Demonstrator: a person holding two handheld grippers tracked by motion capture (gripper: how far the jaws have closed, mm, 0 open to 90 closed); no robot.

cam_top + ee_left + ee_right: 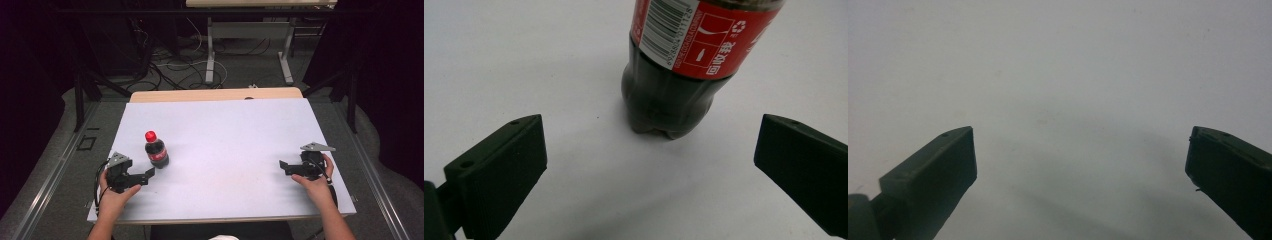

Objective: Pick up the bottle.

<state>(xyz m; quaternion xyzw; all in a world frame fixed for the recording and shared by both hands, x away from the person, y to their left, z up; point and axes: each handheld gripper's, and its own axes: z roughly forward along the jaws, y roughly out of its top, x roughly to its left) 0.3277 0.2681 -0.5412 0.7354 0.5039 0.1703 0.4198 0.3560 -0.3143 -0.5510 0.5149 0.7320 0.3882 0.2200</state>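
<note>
We held the left gripper [148, 175] fingers wide just short of the upright cola bottle [156, 150]; right gripper [283, 166] fingers wide over bare surface [225, 145].

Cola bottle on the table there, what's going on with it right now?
A person holds a two-jaw gripper in each hand over a white table. The left gripper is open and points at the cola bottle, which stands upright with its red cap on. In the left gripper view the bottle sits just ahead of the jaws, not yet between them or touched. The right gripper is open too, resting far off at the table's right side, holding nothing.
</note>
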